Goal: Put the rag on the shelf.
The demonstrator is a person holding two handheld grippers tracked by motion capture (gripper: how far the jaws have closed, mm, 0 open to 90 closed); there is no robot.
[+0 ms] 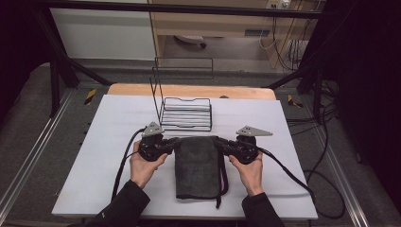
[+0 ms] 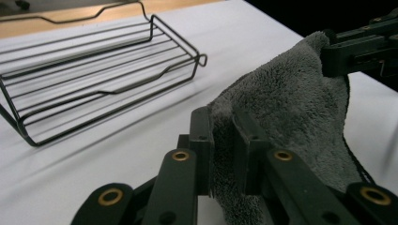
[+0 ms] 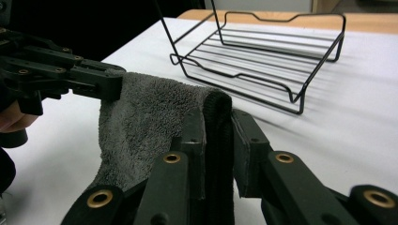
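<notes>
A dark grey folded towel (image 1: 197,166) lies lengthwise on the white table, its far edge lifted between both grippers. My left gripper (image 1: 174,140) is shut on the towel's far left corner (image 2: 224,129). My right gripper (image 1: 218,141) is shut on the far right corner, where a dark hemmed edge (image 3: 217,126) sits between the jaws. In the left gripper view the other gripper (image 2: 359,49) holds the towel (image 2: 291,103) farther off; the right gripper view shows the opposite gripper (image 3: 70,75) pinching the towel (image 3: 145,117).
A black wire rack (image 1: 185,111) with a tall wire back stands just beyond the towel, close to both grippers (image 2: 94,79) (image 3: 263,61). White table (image 1: 113,142) has bare room left and right. Cables (image 1: 293,175) trail from the grippers off the table's sides.
</notes>
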